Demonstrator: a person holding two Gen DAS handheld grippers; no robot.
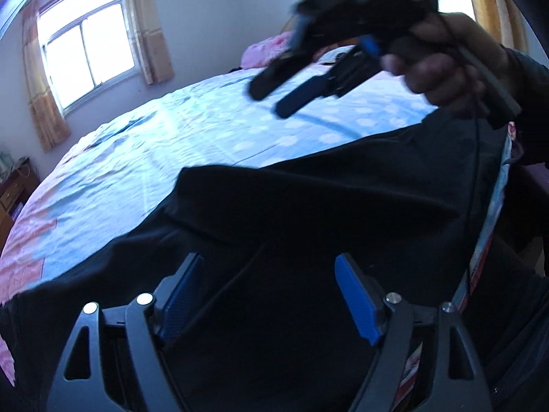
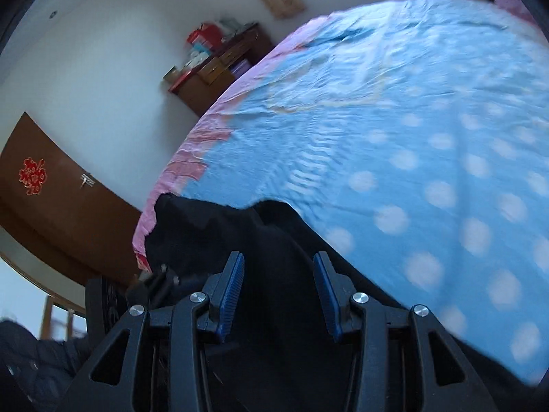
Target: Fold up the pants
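The black pants (image 1: 308, 213) lie spread along the near edge of the bed. My left gripper (image 1: 269, 264) is open just above them, with nothing between its blue pads. My right gripper (image 1: 271, 101) shows in the left wrist view, held in a hand above the bed to the upper right, its jaws apart and empty. In the right wrist view the right gripper (image 2: 278, 261) is open over the pants (image 2: 219, 230), which reach the pink corner of the bed.
The bed (image 2: 411, 120) has a blue sheet with white dots and pink borders. A pink pillow (image 1: 267, 48) lies at its far end. A wooden dresser (image 2: 212, 75) with boxes stands by the wall, beside a brown door (image 2: 61, 199). Windows with curtains (image 1: 85, 44) are behind.
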